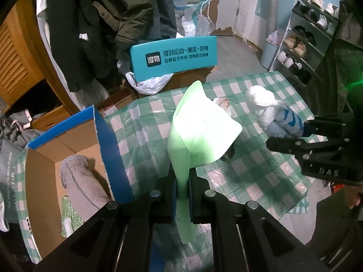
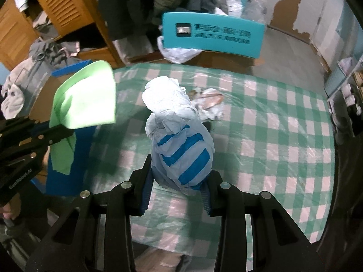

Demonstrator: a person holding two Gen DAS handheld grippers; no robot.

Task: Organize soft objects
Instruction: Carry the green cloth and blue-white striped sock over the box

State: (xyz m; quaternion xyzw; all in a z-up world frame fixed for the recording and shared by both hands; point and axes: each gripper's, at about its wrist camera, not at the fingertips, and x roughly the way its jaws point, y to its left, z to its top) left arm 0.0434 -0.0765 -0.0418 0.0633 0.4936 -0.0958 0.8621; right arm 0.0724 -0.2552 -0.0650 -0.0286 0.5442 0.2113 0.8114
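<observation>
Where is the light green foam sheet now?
The light green foam sheet is pinched in the left gripper, lifted above the checked tablecloth, beside the open cardboard box.

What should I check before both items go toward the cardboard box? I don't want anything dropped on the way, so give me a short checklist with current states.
1. Left hand-held gripper clamped on the green cloth: ok, the pads pinch a fold.
2. Right hand-held gripper clamped on the white and blue-striped bundle: ok, both pads press its sides.
3. Cloth clear of the checked tablecloth: ok, it hangs in the air.
4. Bundle fully off the tablecloth: cannot tell, its underside is hidden.
5. Room in the cardboard box: ok, open top; a grey soft item lies inside with space beside it.
6. Table cleared: not ok, a crumpled pale item remains.
</observation>
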